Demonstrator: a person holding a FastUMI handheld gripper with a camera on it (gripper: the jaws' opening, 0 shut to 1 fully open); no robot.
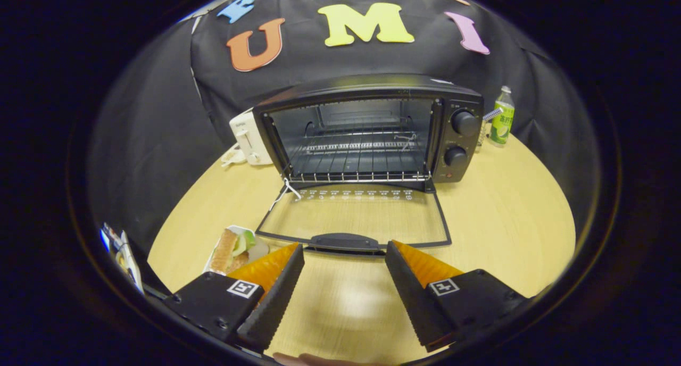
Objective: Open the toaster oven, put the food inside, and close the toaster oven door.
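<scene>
Gripper (345, 249): fingers spread wide, nothing between them but bare tabletop (505, 233). Both fingertips hover just short of the door's handle, no contact seen.

Food (230, 250): a sandwich on a white plate (259, 250), lying on the tabletop toward its near left edge, just ahead of the left finger and partly hidden behind it. It sits just beside the left corner of the open door, apart from it. Bread and a green filling are visible.

Door (354, 219): fully lowered, lying flat over the tabletop with its glass pane facing up. The handle (345, 242) runs along the door's near edge, midway between the fingertips and just beyond them. A white string (284, 191) hangs at the left hinge.

Oven (367, 132): stands mid-tabletop, cavity open toward the gripper. A wire rack (357, 166) sits inside; nothing rests on it. Two knobs (464, 123) are stacked on the right panel.

Toaster (249, 140): white, touching or just beside the oven's left wall, toward the far left edge of the tabletop.

Bottle (501, 116): upright, green label, near the far right edge, behind and to the right of the oven.
</scene>
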